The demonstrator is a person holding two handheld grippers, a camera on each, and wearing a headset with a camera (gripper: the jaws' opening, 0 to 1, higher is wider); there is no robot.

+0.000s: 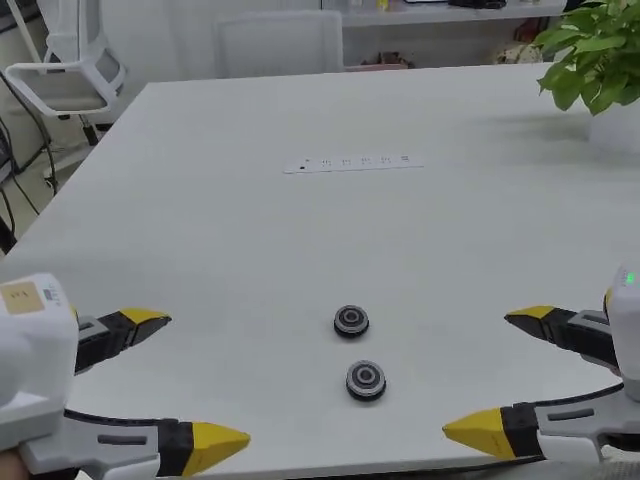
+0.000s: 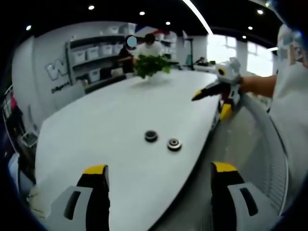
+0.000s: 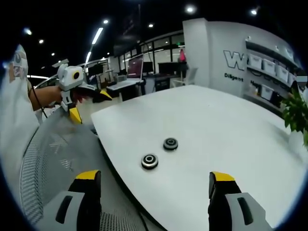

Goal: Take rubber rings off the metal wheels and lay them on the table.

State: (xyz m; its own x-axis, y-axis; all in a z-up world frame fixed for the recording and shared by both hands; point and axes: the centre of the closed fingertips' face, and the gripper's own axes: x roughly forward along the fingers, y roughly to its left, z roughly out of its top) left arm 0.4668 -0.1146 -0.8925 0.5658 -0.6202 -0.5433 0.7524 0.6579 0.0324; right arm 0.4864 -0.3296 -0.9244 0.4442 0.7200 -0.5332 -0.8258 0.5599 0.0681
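Two small metal wheels with dark rubber rings lie flat on the white table [image 1: 300, 230]: the far wheel [image 1: 351, 320] and the near wheel [image 1: 366, 380], close together by the front edge. They also lie in the left gripper view as far wheel [image 2: 151, 136] and near wheel [image 2: 173, 144], and in the right gripper view as far wheel [image 3: 170, 143] and near wheel [image 3: 149, 161]. My left gripper [image 1: 190, 380] stands open at the lower left, well apart from them. At the lower right my right gripper [image 1: 500, 375] is open too, holding nothing.
A white power strip [image 1: 350, 163] lies mid-table. A potted plant [image 1: 595, 60] stands at the far right corner. An office chair [image 1: 70, 60] sits beyond the far left corner. Shelves and a person [image 2: 147, 45] are behind the table.
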